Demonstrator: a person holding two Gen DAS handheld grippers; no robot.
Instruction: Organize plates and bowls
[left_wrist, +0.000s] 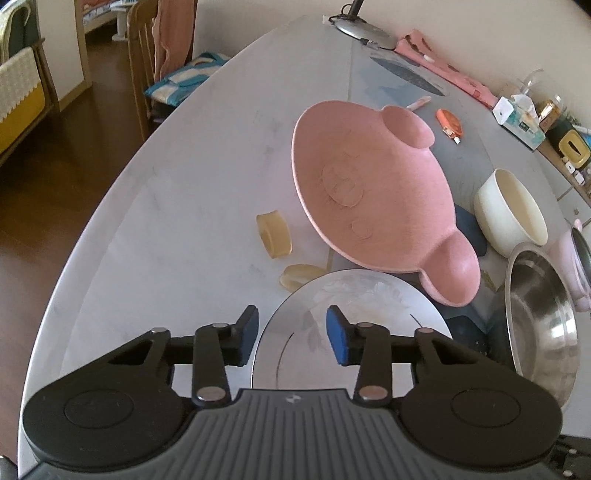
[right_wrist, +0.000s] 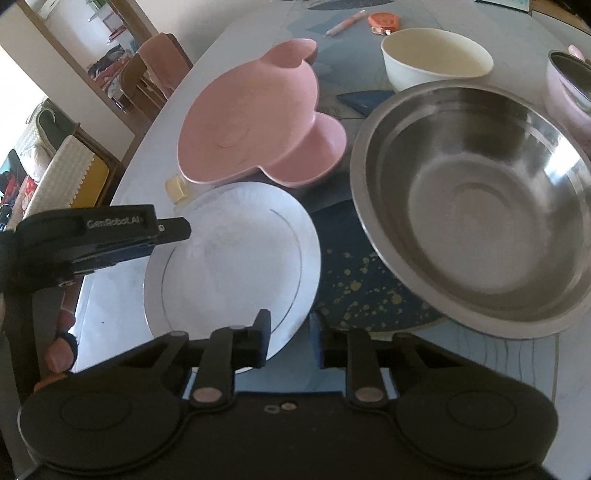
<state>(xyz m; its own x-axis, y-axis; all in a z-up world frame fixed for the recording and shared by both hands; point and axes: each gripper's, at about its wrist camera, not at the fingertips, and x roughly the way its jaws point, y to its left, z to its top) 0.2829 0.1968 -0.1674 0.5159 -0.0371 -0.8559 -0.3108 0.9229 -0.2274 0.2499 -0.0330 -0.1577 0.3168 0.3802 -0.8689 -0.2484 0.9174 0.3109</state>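
A white plate (left_wrist: 369, 295) (right_wrist: 236, 266) lies at the near table edge. My left gripper (left_wrist: 291, 332) straddles its left rim, with the blue pads apart and not pressing on it. My right gripper (right_wrist: 291, 343) straddles the plate's near right rim with a gap still showing between its fingers. The left gripper (right_wrist: 181, 230) also shows side-on over the plate's left edge. Just beyond the white plate lies a pink plate with two ears (left_wrist: 369, 192) (right_wrist: 251, 122). A steel bowl (left_wrist: 543, 325) (right_wrist: 480, 206) sits to the right and a cream bowl (left_wrist: 513, 210) (right_wrist: 432, 62) behind it.
Two yellowish tape rolls (left_wrist: 275, 234) lie left of the pink plate. A dark blue gold-flecked mat (right_wrist: 358, 284) lies under the steel bowl. A pink pot (right_wrist: 569, 92) stands far right. A tissue box (left_wrist: 521, 118) and an orange item (left_wrist: 448, 123) lie further back. A wooden chair (left_wrist: 144, 66) stands beyond the table.
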